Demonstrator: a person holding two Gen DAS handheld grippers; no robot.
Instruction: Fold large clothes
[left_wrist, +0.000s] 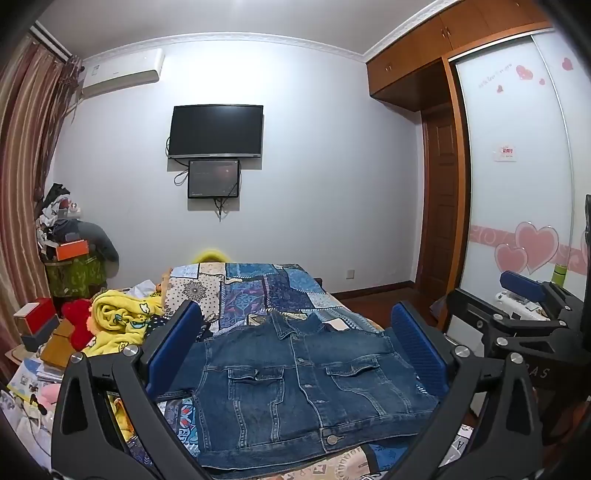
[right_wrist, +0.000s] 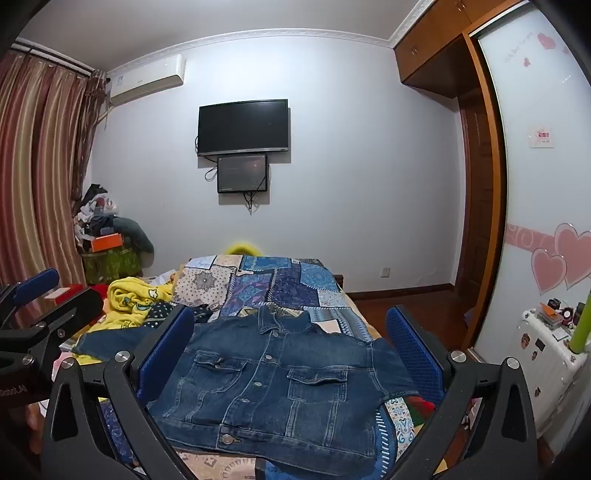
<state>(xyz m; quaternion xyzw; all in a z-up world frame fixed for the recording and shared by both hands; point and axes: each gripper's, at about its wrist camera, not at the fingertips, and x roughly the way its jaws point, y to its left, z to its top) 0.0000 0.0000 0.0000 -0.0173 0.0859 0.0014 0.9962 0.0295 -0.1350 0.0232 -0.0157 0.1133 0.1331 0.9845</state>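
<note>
A dark blue denim jacket (left_wrist: 295, 384) lies face up and buttoned on the patchwork bedspread (left_wrist: 266, 288), collar toward the far wall. My left gripper (left_wrist: 295, 325) is open and empty, held above the near part of the jacket. My right gripper (right_wrist: 291, 325) is open and empty too, held above the jacket (right_wrist: 273, 387) a little to the right. One sleeve (right_wrist: 107, 343) stretches out to the left in the right wrist view. Each gripper shows at the edge of the other's view: the right one (left_wrist: 524, 291) and the left one (right_wrist: 33, 288).
A yellow blanket (left_wrist: 122, 317) and a red plush toy (left_wrist: 77, 321) lie left of the jacket. Boxes and books (left_wrist: 37, 332) crowd the left side. A white suitcase (right_wrist: 546, 369) stands on the right by the wardrobe. A TV (left_wrist: 216, 131) hangs on the far wall.
</note>
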